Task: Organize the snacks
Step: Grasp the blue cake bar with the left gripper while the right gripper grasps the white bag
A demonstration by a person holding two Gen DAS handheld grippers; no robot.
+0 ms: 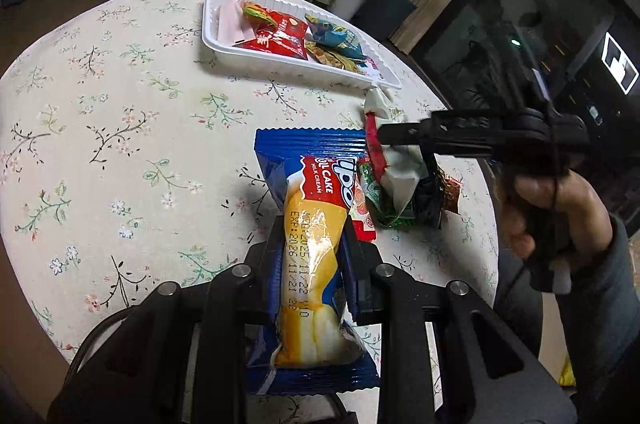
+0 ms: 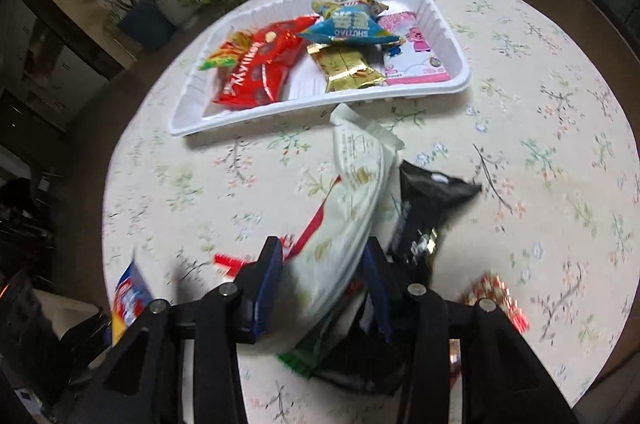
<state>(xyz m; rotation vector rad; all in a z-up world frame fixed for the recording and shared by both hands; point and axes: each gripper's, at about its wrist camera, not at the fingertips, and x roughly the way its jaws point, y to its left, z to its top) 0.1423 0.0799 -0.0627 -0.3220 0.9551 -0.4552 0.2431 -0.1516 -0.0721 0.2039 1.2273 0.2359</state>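
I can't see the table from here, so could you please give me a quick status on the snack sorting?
Left gripper shut on roll cake packet. Right gripper closed on white packet. White tray part filled. Black packet beside the white one.

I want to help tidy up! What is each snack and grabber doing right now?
left gripper: shut on the roll cake.
roll cake: held above the table.
right gripper: shut on the pale green packet.
pale green packet: gripped, outside the tray.
black packet: lying on the table.
white tray: holding several snacks.
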